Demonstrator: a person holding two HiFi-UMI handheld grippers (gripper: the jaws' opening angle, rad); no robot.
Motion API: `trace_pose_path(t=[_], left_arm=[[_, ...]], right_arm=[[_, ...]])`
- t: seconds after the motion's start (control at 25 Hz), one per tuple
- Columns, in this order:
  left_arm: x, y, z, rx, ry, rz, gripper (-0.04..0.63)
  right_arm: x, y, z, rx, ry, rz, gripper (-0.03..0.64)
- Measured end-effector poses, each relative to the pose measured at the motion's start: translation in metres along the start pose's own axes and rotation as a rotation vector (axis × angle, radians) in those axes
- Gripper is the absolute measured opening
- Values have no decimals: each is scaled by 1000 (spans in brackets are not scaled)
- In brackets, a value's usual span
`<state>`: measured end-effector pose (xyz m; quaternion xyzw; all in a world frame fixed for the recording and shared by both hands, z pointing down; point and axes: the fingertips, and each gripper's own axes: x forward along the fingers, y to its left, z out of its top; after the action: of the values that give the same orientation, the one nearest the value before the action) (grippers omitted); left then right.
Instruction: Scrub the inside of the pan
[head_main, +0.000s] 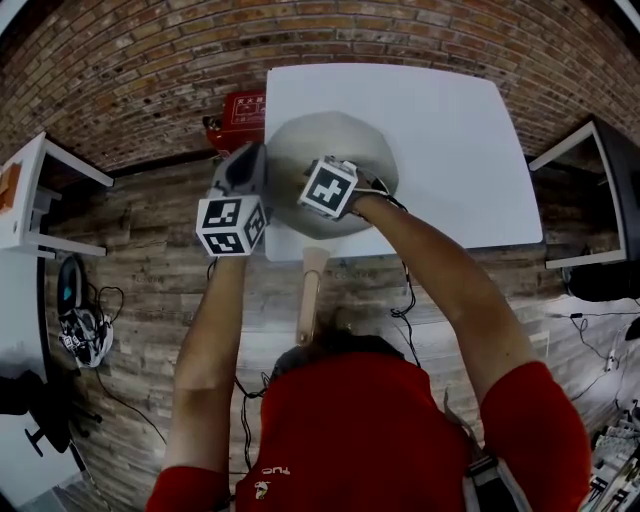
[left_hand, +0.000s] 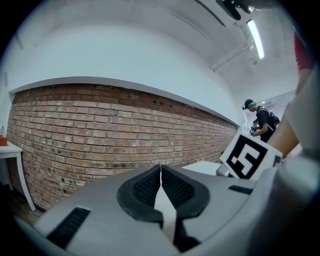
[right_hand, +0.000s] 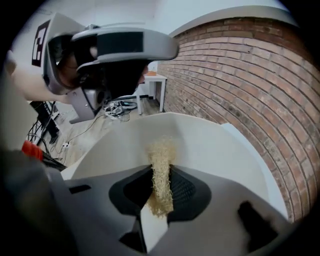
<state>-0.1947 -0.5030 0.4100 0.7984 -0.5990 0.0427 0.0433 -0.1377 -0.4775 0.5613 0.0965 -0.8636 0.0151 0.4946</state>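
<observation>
A pale grey pan (head_main: 335, 138) sits on the near left corner of the white table (head_main: 430, 130), its wooden handle (head_main: 311, 295) pointing back over the floor towards me. My right gripper (right_hand: 161, 167) is over the pan's inside (right_hand: 220, 145), shut on a tan fibrous scrubber (right_hand: 162, 165) whose tuft sticks out past the fingertips. In the head view its marker cube (head_main: 328, 188) hides the jaws. My left gripper (left_hand: 160, 167) is by the pan's left rim, shut with nothing seen between the pads, facing the brick wall. The right gripper view shows it (right_hand: 110, 55) just ahead.
A red box (head_main: 238, 118) lies on the floor by the table's left side. A small white side table (head_main: 25, 190) and cables with a headset (head_main: 80, 320) are at the left. A dark desk (head_main: 600, 200) stands at the right. A person (left_hand: 260, 120) stands far off.
</observation>
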Motion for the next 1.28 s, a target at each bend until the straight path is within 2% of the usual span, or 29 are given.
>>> trace_pose_path(t=[0.16,0.4,0.56,0.72,0.92,1.16,1.28], left_arm=[[-1,-3,0,-8,-2,1,18],[-6,-5,0,-5,-2,-4,18],[-8,-8,-3,-1,8,-13,18],[-10,-16,-2,8,13,-28,18],[-14,-29,3,20,6,-43,18],[-17,-31,5,31,-11,-39,18],[-19,-31,3,27,-13,-36,18]], right_arm=[[9,8,-14,-58,71,-18,87],[-8,-33,-44,33,133,-105,86],[-23,-44,-51,60,130,-136,86],[-31,-28,-45,34,101,-114,86],[-44,-2,-24,-61,45,-76,87],[-40,31,-12,-119,31,10,87],[-35,39,-15,-154,65,9,86]])
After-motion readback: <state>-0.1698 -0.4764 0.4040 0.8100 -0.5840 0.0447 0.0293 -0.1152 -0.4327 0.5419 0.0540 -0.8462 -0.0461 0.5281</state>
